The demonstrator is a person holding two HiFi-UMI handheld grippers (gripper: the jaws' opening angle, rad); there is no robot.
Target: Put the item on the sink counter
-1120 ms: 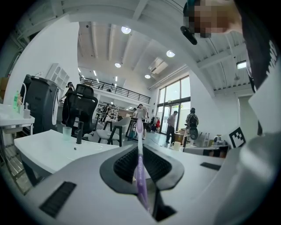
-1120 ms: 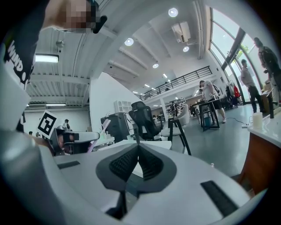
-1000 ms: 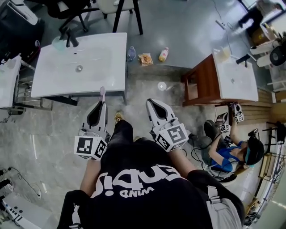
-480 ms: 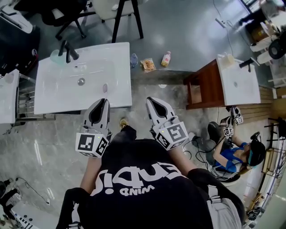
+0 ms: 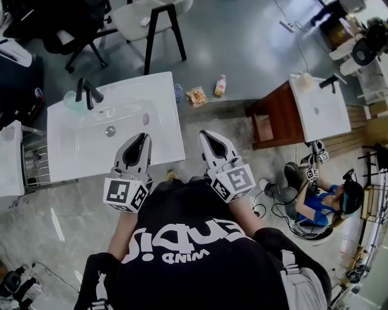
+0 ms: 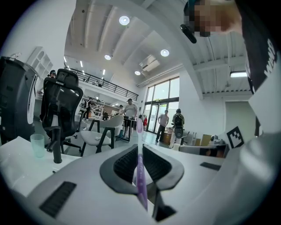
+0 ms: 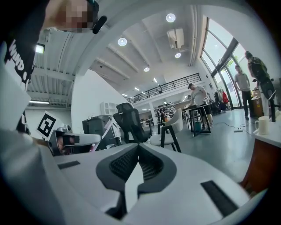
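My left gripper (image 5: 145,137) is shut on a purple toothbrush (image 5: 145,119) whose pale head sticks out forward, over the front part of the white sink counter (image 5: 163,109). In the left gripper view the toothbrush (image 6: 140,169) stands edge-on between the closed jaws of the left gripper (image 6: 139,148). A black faucet (image 5: 85,92) and a green cup (image 5: 71,103) stand at the counter's far left; the drain (image 5: 110,130) sits in the basin. My right gripper (image 5: 203,135) is shut and empty, held beside the counter's right edge; the right gripper (image 7: 138,146) shows nothing between its jaws.
A second white sink on a wooden cabinet (image 5: 274,118) stands to the right. Two bottles (image 5: 220,85) and a snack packet (image 5: 197,95) lie on the floor behind the counter. A seated person (image 5: 330,203) is at the right, a chair (image 5: 142,18) beyond, another white counter (image 5: 11,158) at the left.
The sink counter has come nearer beneath both grippers. The toothbrush head, before short of the counter's front edge, now hangs over its surface. Both grippers stay shut.
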